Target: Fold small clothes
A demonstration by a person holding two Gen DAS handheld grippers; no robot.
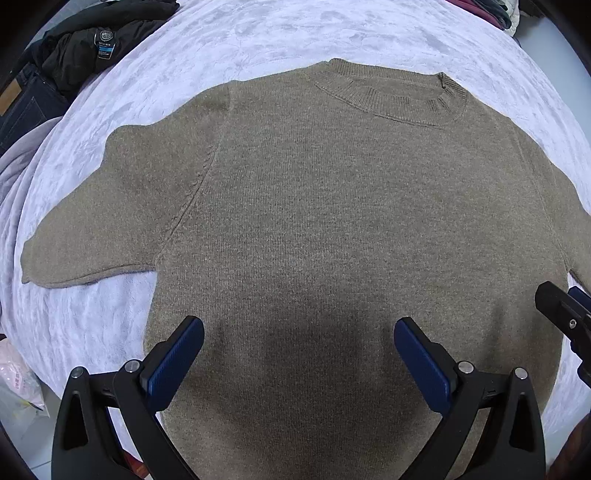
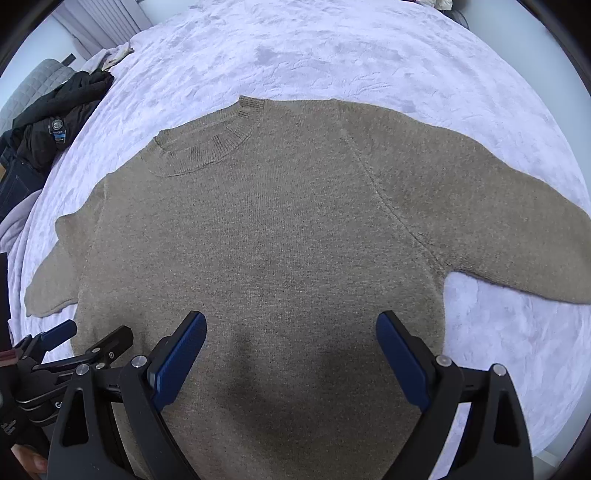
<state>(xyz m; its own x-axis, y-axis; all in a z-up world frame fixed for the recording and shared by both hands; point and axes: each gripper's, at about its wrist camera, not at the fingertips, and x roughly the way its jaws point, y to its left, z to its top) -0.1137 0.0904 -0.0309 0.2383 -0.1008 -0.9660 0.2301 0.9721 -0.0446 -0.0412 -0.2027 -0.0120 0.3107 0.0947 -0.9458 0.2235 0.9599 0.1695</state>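
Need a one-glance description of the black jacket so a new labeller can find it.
Start from the pale lilac bedspread with the brown sweater laid flat in its middle. Go to the bed's far-left edge, where a heap of dark clothes sits: the black jacket lies on top, beside dark blue jeans. It alone carries a hang tag with a round emblem and a blue stripe.

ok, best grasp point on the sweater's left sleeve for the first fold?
Probably the cuff end of the left sleeve, approached from its outer side. It lies flat and spread away from the sweater body, on bare blanket. The left gripper is open above the body.
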